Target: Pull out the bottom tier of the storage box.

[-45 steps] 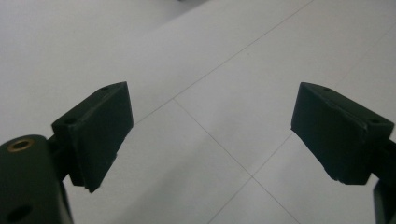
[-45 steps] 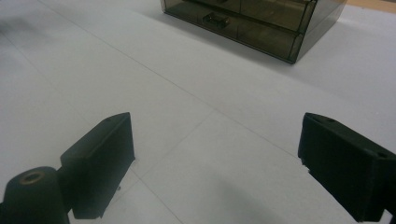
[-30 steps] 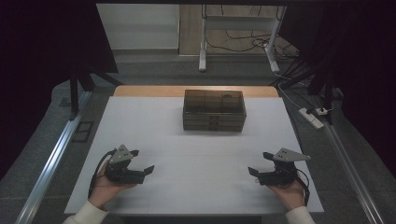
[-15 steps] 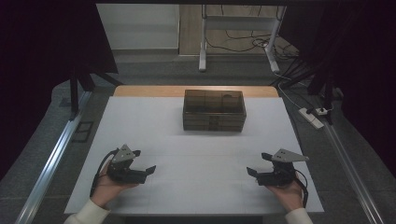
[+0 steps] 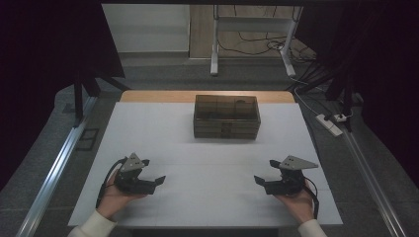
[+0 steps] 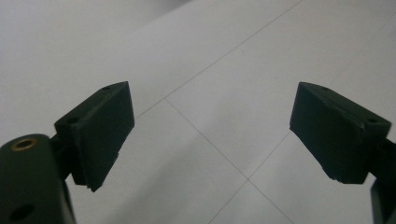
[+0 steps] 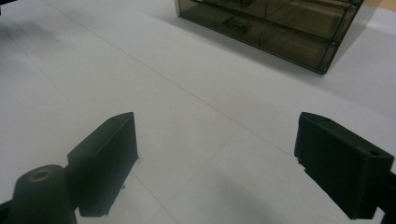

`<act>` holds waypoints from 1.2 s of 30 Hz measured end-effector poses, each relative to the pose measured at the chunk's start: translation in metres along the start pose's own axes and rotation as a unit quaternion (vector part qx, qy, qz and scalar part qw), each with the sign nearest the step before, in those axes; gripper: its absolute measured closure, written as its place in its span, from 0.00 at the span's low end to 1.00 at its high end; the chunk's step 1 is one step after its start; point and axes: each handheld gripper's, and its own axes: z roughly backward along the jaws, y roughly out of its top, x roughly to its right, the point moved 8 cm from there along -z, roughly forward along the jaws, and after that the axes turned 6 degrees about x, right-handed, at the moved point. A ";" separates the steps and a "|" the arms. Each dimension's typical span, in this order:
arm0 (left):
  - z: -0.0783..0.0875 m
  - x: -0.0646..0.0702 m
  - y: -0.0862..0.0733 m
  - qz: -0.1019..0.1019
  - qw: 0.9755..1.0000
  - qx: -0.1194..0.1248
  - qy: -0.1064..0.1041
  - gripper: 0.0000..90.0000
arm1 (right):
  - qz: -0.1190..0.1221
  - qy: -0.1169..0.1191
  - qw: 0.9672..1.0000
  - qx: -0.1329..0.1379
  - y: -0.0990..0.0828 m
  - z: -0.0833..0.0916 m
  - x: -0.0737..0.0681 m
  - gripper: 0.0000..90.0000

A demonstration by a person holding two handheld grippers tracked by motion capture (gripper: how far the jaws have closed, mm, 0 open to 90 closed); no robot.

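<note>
While both my claws, left (image 5: 157, 180) and right (image 5: 258, 180), rest gaping and empty on the tabletop (image 5: 212, 158), the drawer box (image 5: 226, 116) sits well ahead; I should reach squarely for a drawer handle (image 7: 232, 23)

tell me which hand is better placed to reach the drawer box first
Right, narrowly. The right tool already faces the smoked drawer box, seen ahead of its open jaws; the left tool faces bare table.

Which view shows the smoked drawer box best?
The high view: the whole drawer box sits at the table's far middle. The right gripper view catches just its front drawers, cropped at the top edge.
</note>
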 end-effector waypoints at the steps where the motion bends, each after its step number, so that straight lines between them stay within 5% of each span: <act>1: 0.000 0.000 0.000 0.000 1.000 0.000 0.000 0.15 | 0.000 0.000 1.000 0.000 0.000 0.000 0.000 0.15; 36: -0.003 0.001 -0.003 0.000 1.000 -0.014 -0.003 0.14 | 0.030 0.019 0.999 -0.012 0.009 -0.031 -0.041 0.15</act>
